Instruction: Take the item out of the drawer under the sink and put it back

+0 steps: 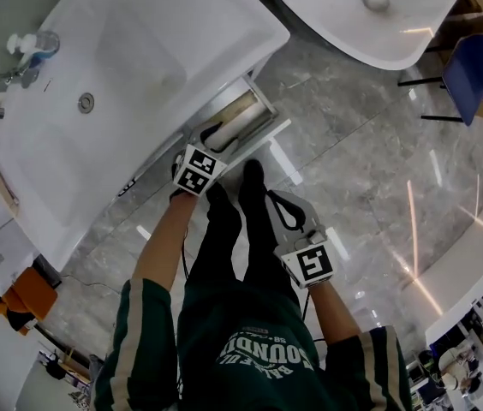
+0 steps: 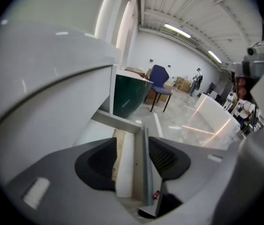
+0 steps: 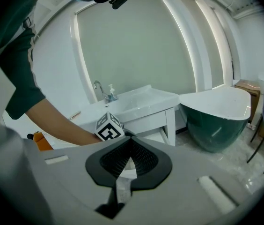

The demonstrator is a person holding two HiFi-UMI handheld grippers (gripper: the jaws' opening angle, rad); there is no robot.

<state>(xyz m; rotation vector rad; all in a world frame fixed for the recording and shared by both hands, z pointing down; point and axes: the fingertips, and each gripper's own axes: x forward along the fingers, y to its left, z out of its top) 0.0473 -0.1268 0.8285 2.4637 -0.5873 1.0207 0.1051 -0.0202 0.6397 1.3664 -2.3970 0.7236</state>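
The item [image 1: 240, 114], a long pale box, is seen lying in the open drawer [image 1: 267, 105] under the sink [image 1: 139, 67]. The left gripper [image 1: 214, 137] is held wide open just above it, with nothing gripped. The right gripper [image 1: 274, 199] is kept closed and empty, apart from the drawer. If the jaws are closed too near the drawer wall, the wall may be caught, or the box pinched by one edge and dropped.

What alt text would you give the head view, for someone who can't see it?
Seen from above, a person in a green shirt reaches the left gripper to the open drawer under a white sink. The right gripper is held beside their leg, over the grey marble floor.
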